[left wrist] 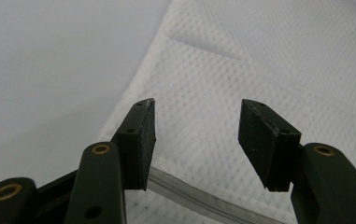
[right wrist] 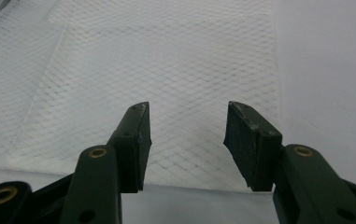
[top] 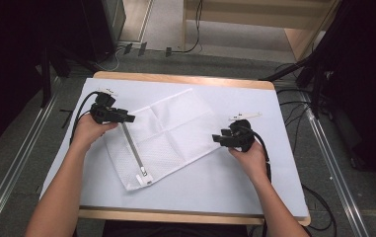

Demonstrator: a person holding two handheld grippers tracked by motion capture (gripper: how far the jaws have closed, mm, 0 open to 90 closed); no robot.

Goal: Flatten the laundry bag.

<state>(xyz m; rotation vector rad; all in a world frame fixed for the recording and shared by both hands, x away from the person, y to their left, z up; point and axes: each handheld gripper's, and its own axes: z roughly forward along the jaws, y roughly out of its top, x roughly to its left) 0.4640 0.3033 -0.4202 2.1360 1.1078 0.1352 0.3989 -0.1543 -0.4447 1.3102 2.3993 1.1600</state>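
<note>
Claws are hanging open, gripping nothing: left claw [top: 126, 118] over the zipper edge, right claw [top: 218, 138] at the opposite edge of the mesh laundry bag [top: 163, 136] lying flat on the desk [top: 254, 103], probably positioning for pinching

We see a white mesh laundry bag [top: 163, 136] lying flat and askew on the worktop [top: 254, 103], its zipper [top: 132, 148] closed along one edge.

I see a white mesh laundry bag [top: 163, 136], soft woven cloth, matt, netting texture rough up close, with a smooth plastic-looking zipper strip [top: 132, 147]. Tabletop [top: 235, 177] has a matt, smooth pale sheet over light wood edging. My left claw [left wrist: 196, 135] and right claw [right wrist: 187, 142]: matt black plastic, brass-coloured rivets.
</note>
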